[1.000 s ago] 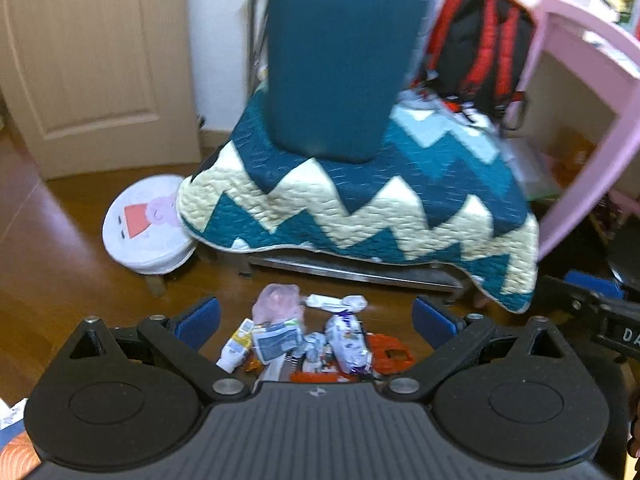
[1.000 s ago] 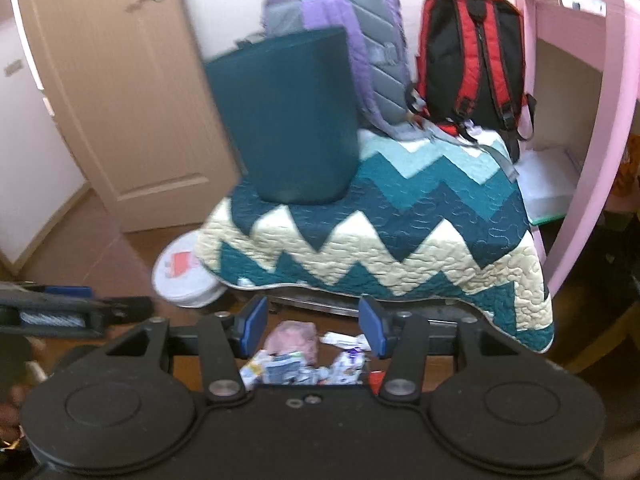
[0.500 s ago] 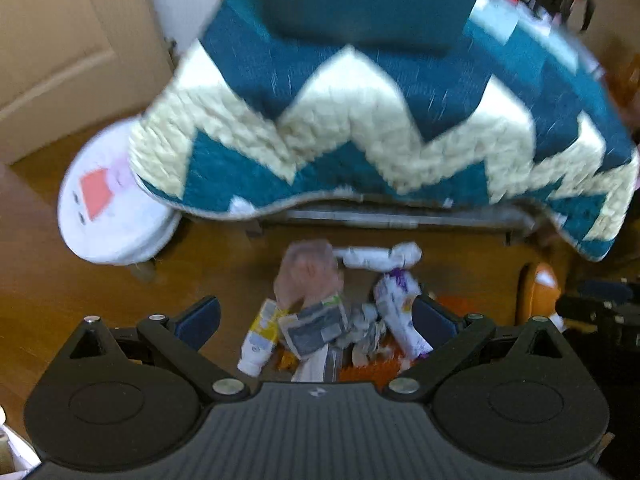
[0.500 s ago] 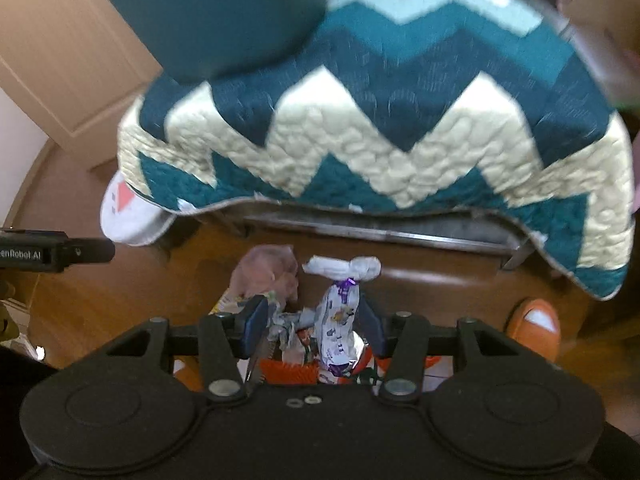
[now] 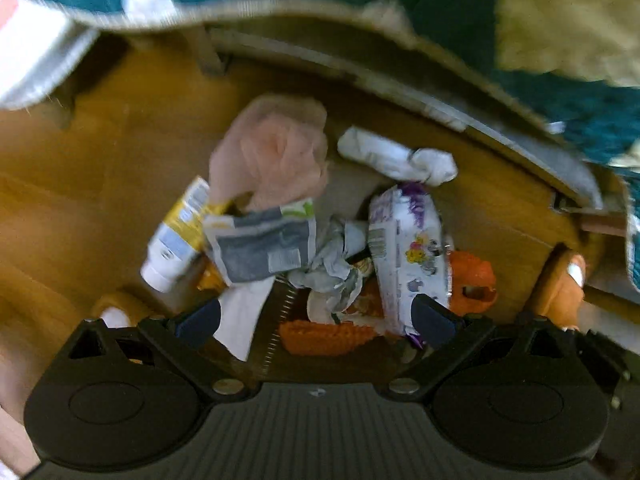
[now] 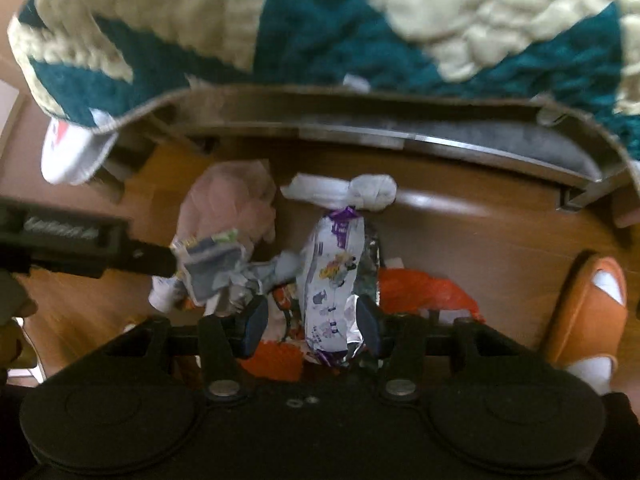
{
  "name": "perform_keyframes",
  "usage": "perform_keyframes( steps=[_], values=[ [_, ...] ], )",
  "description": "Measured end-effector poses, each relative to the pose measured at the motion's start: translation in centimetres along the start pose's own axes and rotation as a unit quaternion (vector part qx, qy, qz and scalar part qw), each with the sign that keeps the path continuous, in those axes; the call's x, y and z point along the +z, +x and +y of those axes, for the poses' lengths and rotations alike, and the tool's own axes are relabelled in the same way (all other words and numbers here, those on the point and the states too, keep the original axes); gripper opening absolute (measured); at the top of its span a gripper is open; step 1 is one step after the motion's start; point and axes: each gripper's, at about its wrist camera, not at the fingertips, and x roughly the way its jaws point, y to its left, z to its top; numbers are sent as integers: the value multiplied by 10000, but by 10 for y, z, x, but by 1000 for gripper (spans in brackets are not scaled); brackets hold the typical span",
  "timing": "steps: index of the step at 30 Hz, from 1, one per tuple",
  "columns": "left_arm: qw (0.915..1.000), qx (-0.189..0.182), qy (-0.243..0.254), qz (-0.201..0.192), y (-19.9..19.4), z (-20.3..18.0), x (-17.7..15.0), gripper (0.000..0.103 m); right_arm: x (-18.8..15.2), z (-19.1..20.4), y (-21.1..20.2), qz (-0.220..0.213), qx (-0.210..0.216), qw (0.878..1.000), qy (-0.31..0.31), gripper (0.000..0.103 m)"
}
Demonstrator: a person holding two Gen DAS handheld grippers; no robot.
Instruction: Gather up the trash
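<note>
Below the quilt edge [image 6: 168, 100], right gripper [image 6: 312, 320] apparently straddles purple wrapper [image 6: 332, 272].

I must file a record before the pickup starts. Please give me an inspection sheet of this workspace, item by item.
Surface: wooden floor, bare around the pile.
Job's things: white-purple wrapper, pink bag, knotted white bag, grey pouch, yellow-white tube, orange plastic, heaped together.
Clutter: orange slipper.
Grippers: left claw open above the pile; right claw open, straddling the wrapper.
Cables: nothing seen.
Surroundings: zigzag quilt overhanging a metal frame.
</note>
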Motion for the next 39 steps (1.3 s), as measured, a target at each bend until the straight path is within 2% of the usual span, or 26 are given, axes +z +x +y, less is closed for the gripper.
perform_keyframes(
  steps=[6,12,15,18,20,21,23,24,26,28,32,39],
  values=[
    [9984,-45,-347,451,59,-1,8,101,-1,-5,44,218,-49,9996,-156,47],
    [9945,-259,-695,737,97,0,11,94,-5,-6,72,407,-133,9987,-287,47],
    [9935,-311,-718,832,105,-3,12,88,-5,-9,81,379,-223,9986,-298,47],
    [9925,-367,-795,851,112,-2,13,77,-5,-12,89,389,-256,9985,-297,46],
    [9914,-445,-853,883,115,-1,13,64,-5,-12,93,386,-265,9984,-310,45],
    [9910,-473,-870,906,117,0,13,61,-5,-13,94,381,-246,9985,-311,41],
    [9906,-491,-842,961,120,0,12,45,-5,-14,95,353,-262,9985,-330,24],
    [9905,-488,-827,986,122,-1,12,42,-4,-14,97,351,-258,9985,-328,7],
    [9897,-522,-823,1052,123,-1,11,34,-4,-16,100,424,-216,9986,-231,6],
    [9905,-523,-775,1010,122,-2,10,32,-4,-16,99,401,-227,9987,-218,3],
    [9921,-477,-667,949,117,-4,9,16,-4,-15,94,317,-230,9990,-235,1],
    [9944,-413,-621,753,87,-2,8,11,0,-5,65,181,-416,9984,-345,1]
  ],
)
